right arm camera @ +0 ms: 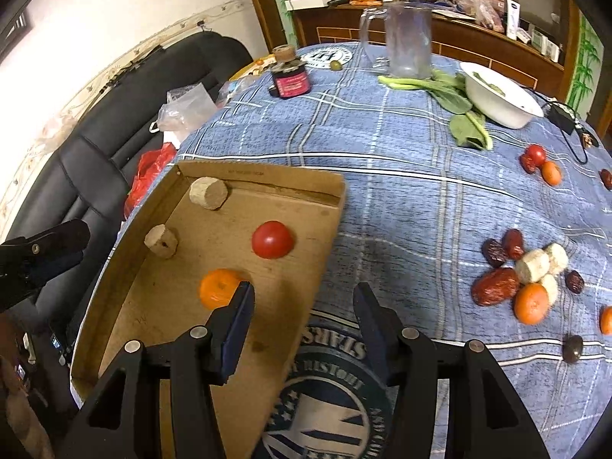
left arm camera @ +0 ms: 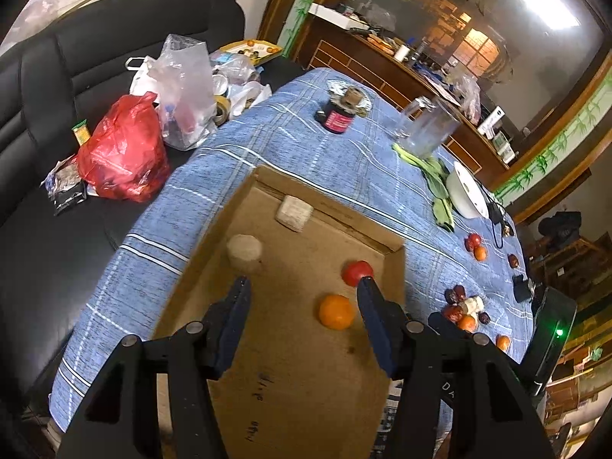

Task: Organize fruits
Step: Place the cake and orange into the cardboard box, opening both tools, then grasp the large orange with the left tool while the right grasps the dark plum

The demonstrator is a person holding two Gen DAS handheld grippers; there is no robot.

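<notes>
You are holding the left tool point(left arm camera: 304, 287) spread wide above the cardboard tray point(left arm camera: 267, 344), gripping nothing. You are keeping the right tool point(right arm camera: 304, 292) spread too, hovering over the tray's right wall point(right arm camera: 325, 252), also gripping nothing.

Inside the tray, 4 items are sitting: a red tomato point(right arm camera: 272, 239) near the right wall, an orange point(right arm camera: 220, 287) just in front of it and apart from it, and 2 cork-coloured cylinders point(right arm camera: 208, 192) point(right arm camera: 162, 241) along the far and left sides.

On the blue plaid bench point(right arm camera: 401, 191), to the right of the tray, a cluster of red dates point(right arm camera: 493, 287), white banana pieces point(right arm camera: 533, 266) and another orange point(right arm camera: 531, 303) is lying loose. Further back, a second tomato point(right arm camera: 535, 154) and a small orange point(right arm camera: 551, 173) are touching. A white bowl point(right arm camera: 497, 107), leafy greens point(right arm camera: 459, 103) and a glass pitcher point(right arm camera: 407, 42) are standing at the far edge.
</notes>
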